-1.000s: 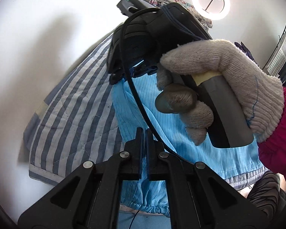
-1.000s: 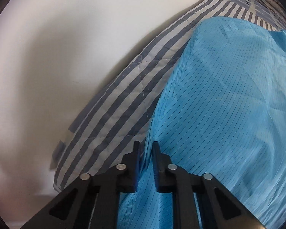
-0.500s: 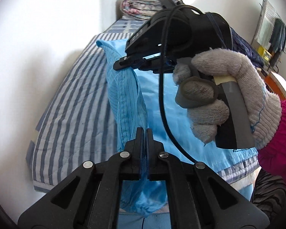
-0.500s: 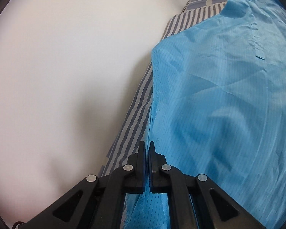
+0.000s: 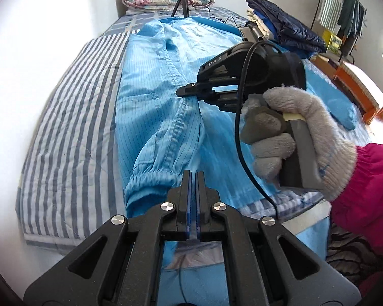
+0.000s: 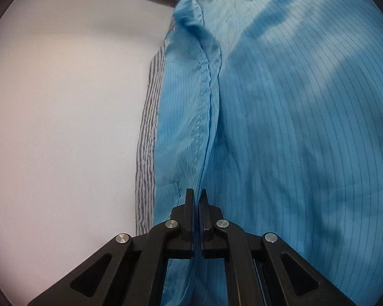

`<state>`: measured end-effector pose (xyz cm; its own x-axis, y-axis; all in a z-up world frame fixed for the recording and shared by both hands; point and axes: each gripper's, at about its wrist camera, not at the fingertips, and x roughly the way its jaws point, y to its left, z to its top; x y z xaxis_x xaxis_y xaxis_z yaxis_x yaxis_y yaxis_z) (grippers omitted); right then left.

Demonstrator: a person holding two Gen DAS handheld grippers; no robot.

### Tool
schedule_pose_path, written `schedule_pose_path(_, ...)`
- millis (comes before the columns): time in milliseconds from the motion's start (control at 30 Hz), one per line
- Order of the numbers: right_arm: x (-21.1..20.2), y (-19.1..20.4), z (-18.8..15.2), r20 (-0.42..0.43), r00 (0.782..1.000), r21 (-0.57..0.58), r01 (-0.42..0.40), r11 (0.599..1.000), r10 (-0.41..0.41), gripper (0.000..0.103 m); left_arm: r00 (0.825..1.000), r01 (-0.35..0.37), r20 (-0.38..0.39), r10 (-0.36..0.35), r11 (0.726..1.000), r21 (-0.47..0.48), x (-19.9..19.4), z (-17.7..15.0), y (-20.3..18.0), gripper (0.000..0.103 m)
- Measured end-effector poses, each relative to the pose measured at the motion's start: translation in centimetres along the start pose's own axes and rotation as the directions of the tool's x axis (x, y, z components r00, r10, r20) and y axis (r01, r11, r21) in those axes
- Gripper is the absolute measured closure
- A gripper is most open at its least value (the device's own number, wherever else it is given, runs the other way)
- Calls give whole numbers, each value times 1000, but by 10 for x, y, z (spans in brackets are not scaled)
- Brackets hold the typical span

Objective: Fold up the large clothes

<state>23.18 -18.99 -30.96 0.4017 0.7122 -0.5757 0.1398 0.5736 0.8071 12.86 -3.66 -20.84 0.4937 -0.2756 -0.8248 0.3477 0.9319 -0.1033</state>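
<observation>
Both grippers pinch the blue garment on the striped bed: left gripper at six o'clock by the cuff, right gripper on the seam. Likely mid-fold (side panel); next, carry the fabric across evenly.

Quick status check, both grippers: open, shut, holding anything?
Left gripper: shut on the blue garment.
Right gripper: shut on the blue garment's seam fold.

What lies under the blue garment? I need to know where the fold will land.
A grey-and-white striped quilt shows beside the blue garment on its wall side and at the near edge. Whatever lies beneath the garment's middle is covered.
</observation>
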Motion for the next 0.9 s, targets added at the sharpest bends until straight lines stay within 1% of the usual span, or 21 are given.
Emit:
schedule_pose_path(133,-8,9,6,-9,999,-59,35,998,-36,103,997,71,21,-70,995,-69,-27,-10,22,103)
schedule_pose_path(200,-8,20,13,-10,998,-98,63,993,-64,103,996,82,39,-78,991,-104,-41,-16,38,103)
schedule_pose_path(233,-12,25,9,-10,997,-113,70,991,-72,103,996,78,49,-72,990,-118,-44,-16,45,103)
schedule_pose_path(267,1,35,8,-12,997,-121,79,989,-81,103,997,63,58,-56,988,-140,-45,-16,56,103)
schedule_pose_path(333,6,35,7,-26,993,-135,112,984,-116,103,998,48,52,-38,981,-188,-46,-21,70,103)
schedule_pose_path(367,8,36,6,-30,990,-144,132,981,-138,103,998,60,49,-50,971,-232,-41,-22,80,103)
schedule_pose_path(433,11,35,2,-31,985,-149,164,975,-171,103,995,92,51,-81,955,-283,-33,-22,90,103)
schedule_pose_path(467,14,33,1,-31,984,-146,170,975,-176,103,996,92,47,-82,953,-287,-27,-20,91,103)
schedule_pose_path(533,15,28,-6,-23,985,-133,169,977,-173,103,997,77,26,-73,960,-269,-14,-17,91,103)
schedule_pose_path(633,12,33,-13,-3,976,-166,214,963,-217,103,996,87,-5,-90,967,-239,7,-13,85,103)
schedule_pose_path(700,19,34,-16,0,972,-171,231,958,-235,103,995,89,-29,-98,972,-217,21,-13,82,103)
schedule_pose_path(767,24,34,-15,-1,970,-166,241,956,-245,103,993,85,-59,-98,976,-200,35,-16,80,103)
schedule_pose_path(900,34,35,-13,2,963,-180,264,948,-268,103,989,71,-114,-95,977,-201,57,-28,81,103)
